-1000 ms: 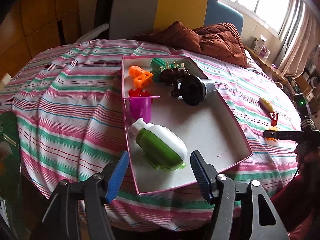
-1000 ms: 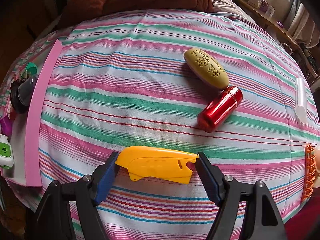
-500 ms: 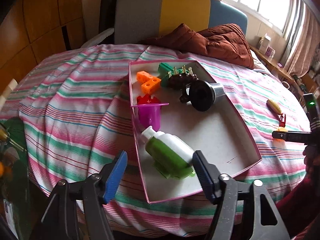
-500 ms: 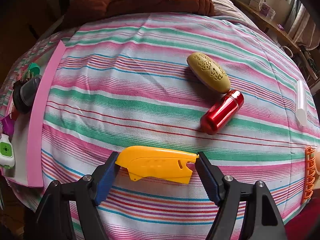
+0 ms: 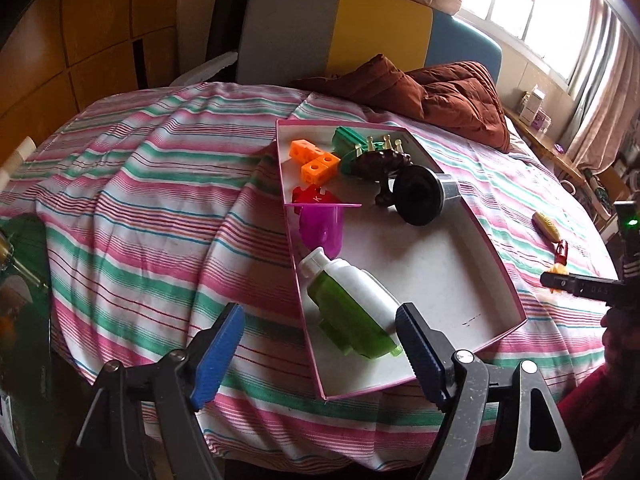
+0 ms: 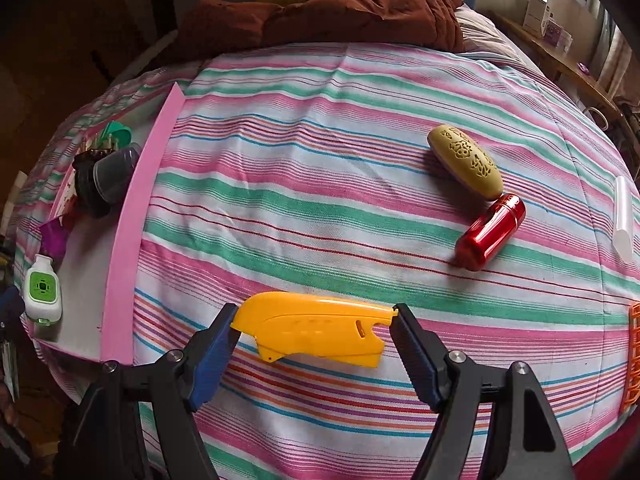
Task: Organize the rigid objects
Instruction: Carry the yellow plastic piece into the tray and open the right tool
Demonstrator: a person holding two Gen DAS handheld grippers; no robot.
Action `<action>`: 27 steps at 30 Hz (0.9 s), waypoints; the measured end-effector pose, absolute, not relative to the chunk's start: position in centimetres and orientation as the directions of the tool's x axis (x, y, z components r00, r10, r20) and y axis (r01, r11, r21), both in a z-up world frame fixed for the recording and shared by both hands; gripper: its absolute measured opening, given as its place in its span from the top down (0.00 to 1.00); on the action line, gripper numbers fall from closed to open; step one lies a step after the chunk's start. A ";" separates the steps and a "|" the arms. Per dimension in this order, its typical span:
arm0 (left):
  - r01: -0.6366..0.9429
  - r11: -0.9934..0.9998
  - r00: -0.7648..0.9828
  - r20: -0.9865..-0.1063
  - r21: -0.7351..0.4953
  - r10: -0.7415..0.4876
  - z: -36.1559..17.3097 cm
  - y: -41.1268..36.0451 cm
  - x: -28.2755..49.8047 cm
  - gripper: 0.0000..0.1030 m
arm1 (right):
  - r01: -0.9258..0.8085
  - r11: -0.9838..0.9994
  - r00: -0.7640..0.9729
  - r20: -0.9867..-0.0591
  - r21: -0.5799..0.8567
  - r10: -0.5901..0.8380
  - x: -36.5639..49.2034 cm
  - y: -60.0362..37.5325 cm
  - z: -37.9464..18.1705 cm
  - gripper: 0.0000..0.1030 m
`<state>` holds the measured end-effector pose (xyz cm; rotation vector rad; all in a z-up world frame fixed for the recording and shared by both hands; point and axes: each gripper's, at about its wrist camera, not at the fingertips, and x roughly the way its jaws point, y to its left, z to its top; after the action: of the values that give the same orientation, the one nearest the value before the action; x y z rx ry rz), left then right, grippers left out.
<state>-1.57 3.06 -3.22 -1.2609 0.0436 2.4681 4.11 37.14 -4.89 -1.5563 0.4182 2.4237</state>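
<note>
A pink-walled white tray [image 5: 432, 280] lies on the striped cloth. It holds a green-and-white bottle [image 5: 352, 308], orange blocks [image 5: 314, 160], a purple piece [image 5: 322, 228] and a black cup [image 5: 420, 196]. My left gripper [image 5: 320, 314] hangs at the tray's near corner. Its jaws are opening, and the bottle lies beyond them, untouched. My right gripper [image 6: 315, 314] is shut on a yellow plastic tool [image 6: 316, 334], a pad at each end, just above the cloth. The tray's wall [image 6: 132, 240] is to its left.
On the cloth to the right lie a tan oval case [image 6: 466, 160], a red cylinder [image 6: 490, 232], a white tube [image 6: 623, 216] and an orange grid piece [image 6: 632, 360]. A brown quilt [image 5: 440, 96] and a chair back [image 5: 340, 36] are behind the tray.
My left gripper's jaws have spread wider and it has drawn back a little from the tray. My right gripper has carried the yellow tool leftward, toward the tray.
</note>
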 end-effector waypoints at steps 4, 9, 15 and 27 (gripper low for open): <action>-0.332 -0.933 -0.532 -0.789 -0.138 0.306 -3.3 2.8 -1.3 0.23 | -0.295 -0.933 -0.498 -0.866 0.206 -0.034 3.9 34.8 -2.4 0.25; -0.322 -0.935 -0.527 -0.792 -0.150 0.309 -3.4 2.4 -1.1 0.23 | -0.140 -0.962 -0.543 -0.831 0.234 -0.123 1.5 29.1 -0.4 0.25; -0.313 -0.939 -0.543 -0.785 -0.142 0.299 -3.4 2.1 -0.8 0.23 | -0.018 -0.972 -0.522 -0.831 0.235 -0.192 -2.7 23.3 -0.8 0.25; -0.299 -0.938 -0.508 -0.803 -0.174 0.311 -4.4 1.5 -0.8 0.23 | -0.044 -0.973 -0.439 -0.879 0.227 -0.185 -8.1 18.6 -4.6 0.25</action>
<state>-0.84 1.48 -4.38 -1.3144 -0.0189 2.4596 -8.10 18.56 -4.56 -1.7040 0.3512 2.7161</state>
